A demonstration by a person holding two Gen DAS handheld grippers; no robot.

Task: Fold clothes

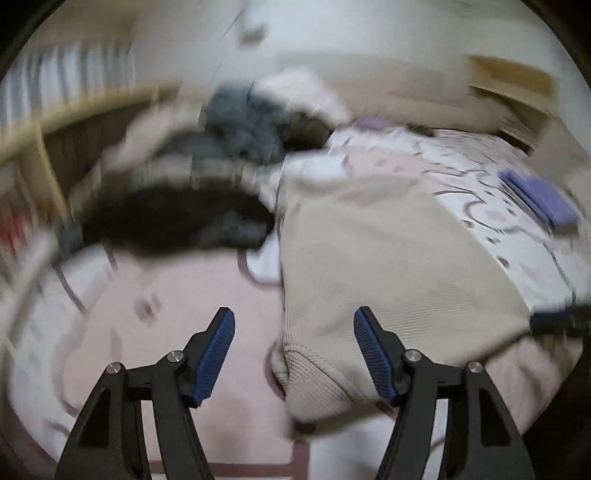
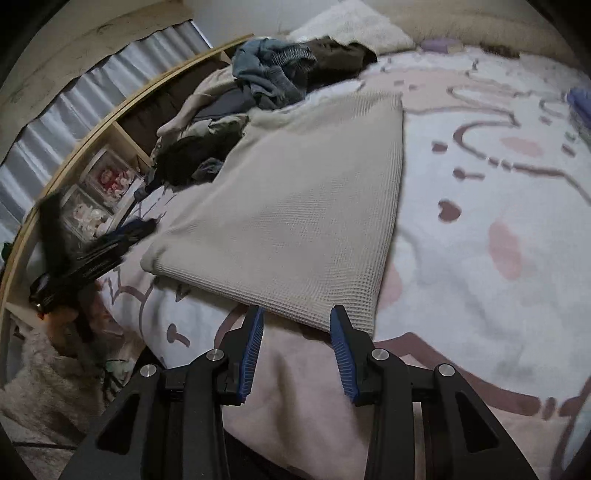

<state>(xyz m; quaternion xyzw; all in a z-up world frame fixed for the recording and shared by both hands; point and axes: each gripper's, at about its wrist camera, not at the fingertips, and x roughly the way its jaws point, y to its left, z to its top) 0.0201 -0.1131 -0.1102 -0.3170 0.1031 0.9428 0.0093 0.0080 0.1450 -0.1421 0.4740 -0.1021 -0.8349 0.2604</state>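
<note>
A beige waffle-knit garment lies folded flat on the pink and white patterned blanket. My right gripper stands open at the garment's near edge, its blue pads apart with only blanket showing between them. In the blurred left wrist view the same garment spreads ahead and to the right. My left gripper is wide open over the blanket, with the garment's near corner beside its right finger and nothing pressed by the pads. The left gripper shows blurred at the garment's left side in the right wrist view.
A heap of unfolded clothes, blue, dark and grey, sits at the far left of the bed, also the heap. A wooden shelf with boxes runs along the left. A white pillow lies beyond. A purple item rests at right.
</note>
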